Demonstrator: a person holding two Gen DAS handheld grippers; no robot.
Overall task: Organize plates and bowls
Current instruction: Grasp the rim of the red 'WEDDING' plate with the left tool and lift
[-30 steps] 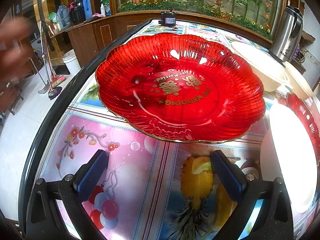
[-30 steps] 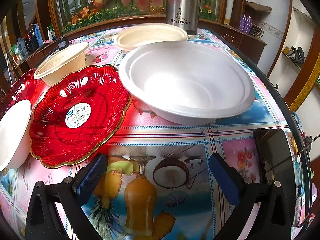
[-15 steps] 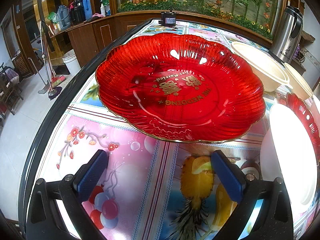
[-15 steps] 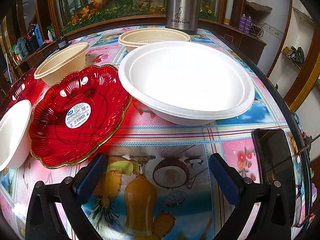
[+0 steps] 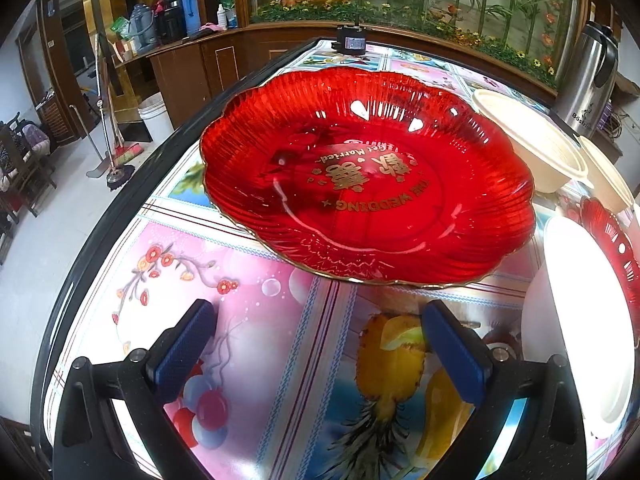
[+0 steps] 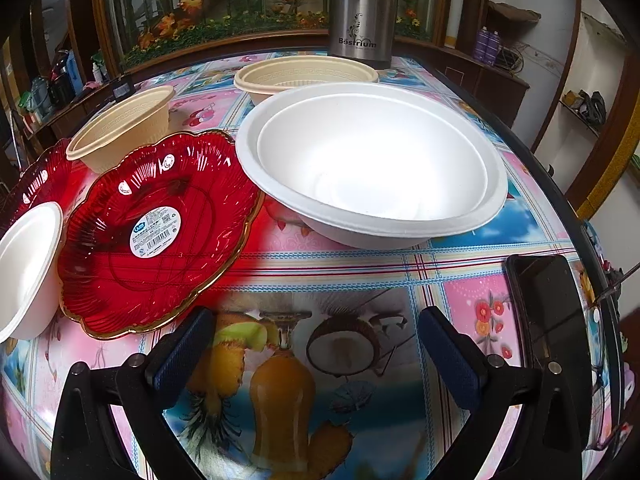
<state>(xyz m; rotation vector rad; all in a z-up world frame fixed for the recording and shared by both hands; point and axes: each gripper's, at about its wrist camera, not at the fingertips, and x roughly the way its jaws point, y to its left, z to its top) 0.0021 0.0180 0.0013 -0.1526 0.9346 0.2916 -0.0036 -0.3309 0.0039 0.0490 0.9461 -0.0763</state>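
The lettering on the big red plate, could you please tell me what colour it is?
Gold, printed on the red plate; the left wrist view shows it best.

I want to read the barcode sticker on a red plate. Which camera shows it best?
The right wrist view: the white barcode sticker faces the camera on the red scalloped plastic plate. The left wrist view catches only that plate's rim, no sticker.

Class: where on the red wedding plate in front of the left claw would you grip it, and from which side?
Probably the near scalloped rim of the red wedding plate, approached from the left claw side. The thin edge flares up off the table and faces the open claw.
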